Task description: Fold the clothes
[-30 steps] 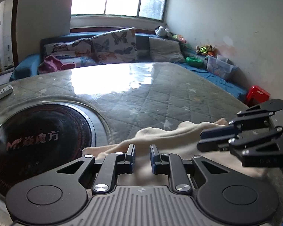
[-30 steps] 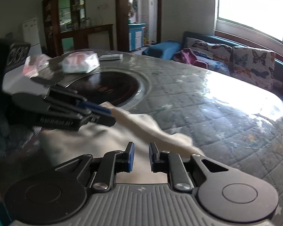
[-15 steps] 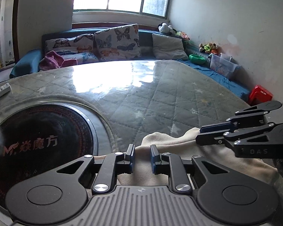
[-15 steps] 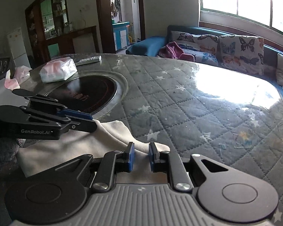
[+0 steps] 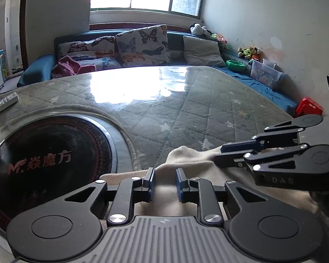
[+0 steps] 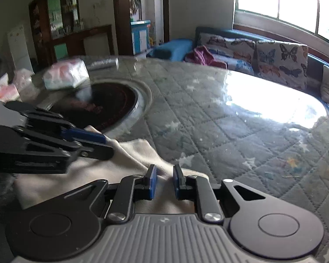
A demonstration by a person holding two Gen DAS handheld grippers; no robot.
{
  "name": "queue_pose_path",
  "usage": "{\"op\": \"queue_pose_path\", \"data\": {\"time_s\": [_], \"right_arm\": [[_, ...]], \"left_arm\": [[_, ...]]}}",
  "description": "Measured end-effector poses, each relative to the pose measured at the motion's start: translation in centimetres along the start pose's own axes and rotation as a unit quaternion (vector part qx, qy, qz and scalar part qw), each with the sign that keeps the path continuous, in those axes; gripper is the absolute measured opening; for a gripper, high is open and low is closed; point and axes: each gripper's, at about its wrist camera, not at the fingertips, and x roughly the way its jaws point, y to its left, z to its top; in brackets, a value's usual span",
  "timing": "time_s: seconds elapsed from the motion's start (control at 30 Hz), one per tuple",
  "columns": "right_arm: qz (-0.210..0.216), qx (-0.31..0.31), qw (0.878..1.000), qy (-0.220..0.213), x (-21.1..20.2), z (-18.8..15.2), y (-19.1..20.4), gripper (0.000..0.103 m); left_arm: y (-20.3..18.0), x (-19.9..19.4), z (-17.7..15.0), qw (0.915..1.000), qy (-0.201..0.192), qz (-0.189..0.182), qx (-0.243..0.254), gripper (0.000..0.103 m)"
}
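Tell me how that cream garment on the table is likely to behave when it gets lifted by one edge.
The cream garment lies in soft rumples, so it will probably sag and drape rather than hold shape. It looks thin and likely light. The table is glossy, so the cloth may slide when pushed instead of bunching.

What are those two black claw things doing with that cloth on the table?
A person is folding clothes with a two-finger gripper in each hand. Both work on one cream garment lying at the near edge of a quilted table cover, beside a round black cooktop. The right gripper has its jaws pinched on a ridge of the cloth. The left gripper has cloth bunched between its jaws, which are just opening. The fold is not finished; the garment is still rumpled.
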Motion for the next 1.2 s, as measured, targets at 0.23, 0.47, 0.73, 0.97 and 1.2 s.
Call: {"op": "queue_pose_path", "data": {"time_s": [0.23,0.47,0.73,0.97,1.2], "right_arm": [[-0.003,-0.016,1.000,-0.015,-2.1,0.0,1.2,0.015],[0.019,-0.054,0.998,-0.021,-4.8,-1.0,4.2,0.024],[0.050,-0.098,0.994,-0.020,-6.7,-2.6,8.3,0.040],[0.072,-0.166,0.983,-0.020,-6.9,-3.8,12.7,0.044],[0.092,-0.222,0.971,-0.020,-6.0,-4.1,16.0,0.044]], "left_arm": [[0.3,-1.5,-0.3,0.9999,-0.005,0.010,-0.008,0.032],[0.6,-3.3,-1.2,0.9993,-0.010,0.029,-0.020,0.049],[2.4,-5.5,-2.7,0.9969,-0.011,0.053,-0.057,0.058],[4.2,-7.6,-4.0,0.9924,-0.017,0.068,-0.101,0.061],[5.2,-8.3,-5.2,0.9901,-0.011,0.065,-0.124,0.061]]}}
